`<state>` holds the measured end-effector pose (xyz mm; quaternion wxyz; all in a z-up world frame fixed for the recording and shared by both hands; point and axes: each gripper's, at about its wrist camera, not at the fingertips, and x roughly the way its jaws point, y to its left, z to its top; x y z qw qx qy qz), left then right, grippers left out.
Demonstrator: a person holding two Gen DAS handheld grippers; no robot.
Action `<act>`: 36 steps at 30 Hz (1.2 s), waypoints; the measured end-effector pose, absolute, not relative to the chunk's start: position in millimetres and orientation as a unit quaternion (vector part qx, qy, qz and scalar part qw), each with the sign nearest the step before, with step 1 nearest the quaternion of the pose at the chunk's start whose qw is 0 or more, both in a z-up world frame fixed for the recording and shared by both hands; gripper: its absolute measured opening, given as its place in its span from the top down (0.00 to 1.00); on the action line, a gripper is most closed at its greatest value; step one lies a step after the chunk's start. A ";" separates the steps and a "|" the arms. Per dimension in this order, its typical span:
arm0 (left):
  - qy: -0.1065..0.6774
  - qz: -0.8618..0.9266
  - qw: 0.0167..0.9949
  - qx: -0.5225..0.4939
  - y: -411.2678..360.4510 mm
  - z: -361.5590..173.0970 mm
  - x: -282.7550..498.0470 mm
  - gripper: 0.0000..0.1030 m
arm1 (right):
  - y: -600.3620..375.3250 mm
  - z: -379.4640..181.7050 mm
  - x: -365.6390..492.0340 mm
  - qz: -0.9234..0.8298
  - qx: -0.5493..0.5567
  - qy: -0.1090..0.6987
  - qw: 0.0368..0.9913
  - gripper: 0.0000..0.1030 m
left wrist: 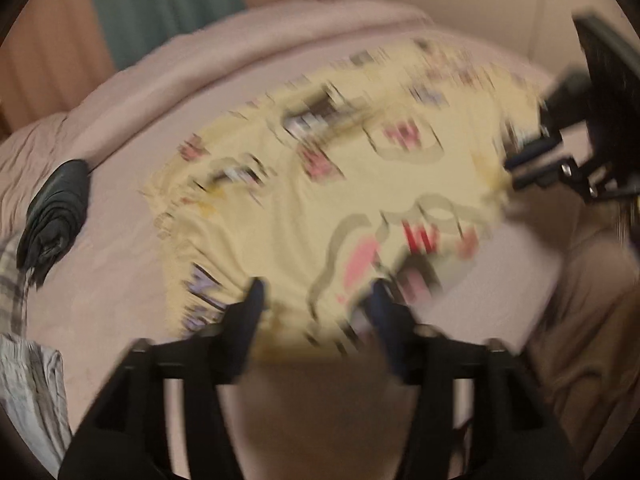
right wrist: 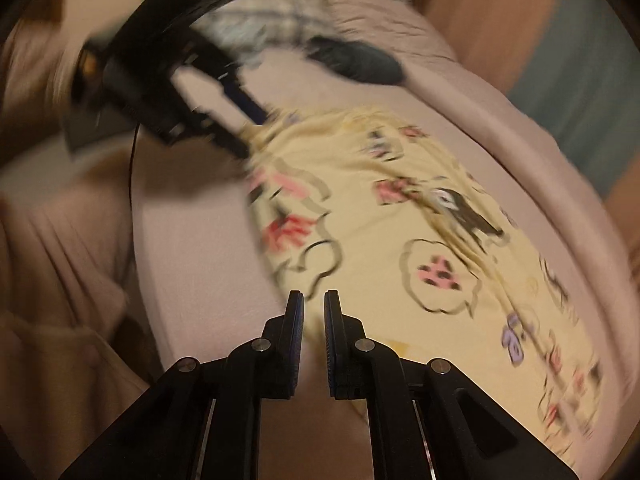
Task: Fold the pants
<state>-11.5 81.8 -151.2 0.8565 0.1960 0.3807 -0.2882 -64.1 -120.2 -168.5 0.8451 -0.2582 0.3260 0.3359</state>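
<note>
Yellow pants with cartoon prints lie spread flat on a pink bed sheet. In the blurred left wrist view my left gripper hangs over the near edge of the cloth, fingers wide apart, open. At the right edge my right gripper has its fingers close together, and the cloth is drawn to a point at them. In the right wrist view the right gripper is nearly shut, with yellow fabric of the pants in the narrow gap. The left gripper stands at the far corner with its fingers spread.
A dark rolled garment lies at the far side of the bed, with plaid and striped clothes beside it. A teal curtain hangs behind. A person's beige clothing borders the bed.
</note>
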 end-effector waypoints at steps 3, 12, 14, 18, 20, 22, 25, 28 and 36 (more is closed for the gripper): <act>0.379 -0.298 0.868 0.115 87.4 -138.4 12.0 0.32 | -142.3 -154.8 -43.0 0.321 -0.178 0.335 0.868 0.95; 0.457 -0.214 0.853 0.136 77.5 -205.0 32.7 0.29 | -150.9 -218.2 -23.2 0.236 -0.219 0.431 0.843 0.94; 0.459 -0.214 0.854 0.122 86.4 -204.3 20.6 0.26 | -158.8 -219.8 -38.1 0.236 -0.208 0.419 0.852 0.92; 0.476 -0.219 0.843 0.119 90.2 -192.2 12.8 0.26 | -178.2 -210.3 -35.3 0.245 -0.138 0.452 0.846 0.90; 0.464 -0.219 0.850 0.118 91.0 -179.5 16.2 0.26 | -183.4 -199.5 -25.9 0.248 -0.110 0.452 0.850 0.80; 0.443 -0.217 0.862 0.116 101.2 -170.1 24.1 0.26 | -191.7 -181.7 -17.6 0.253 -0.084 0.427 0.864 0.59; 0.422 -0.199 0.878 0.104 94.5 -164.2 48.8 0.21 | -218.1 -168.5 3.4 0.206 -0.040 0.402 0.891 0.36; 0.431 -0.195 0.877 0.086 89.2 -174.6 73.6 0.21 | -262.6 -176.5 32.2 0.131 0.013 0.407 0.904 0.36; 0.465 -0.140 0.864 0.133 107.5 -205.7 68.3 0.02 | -348.6 -225.6 6.3 -0.010 0.014 0.478 0.878 0.30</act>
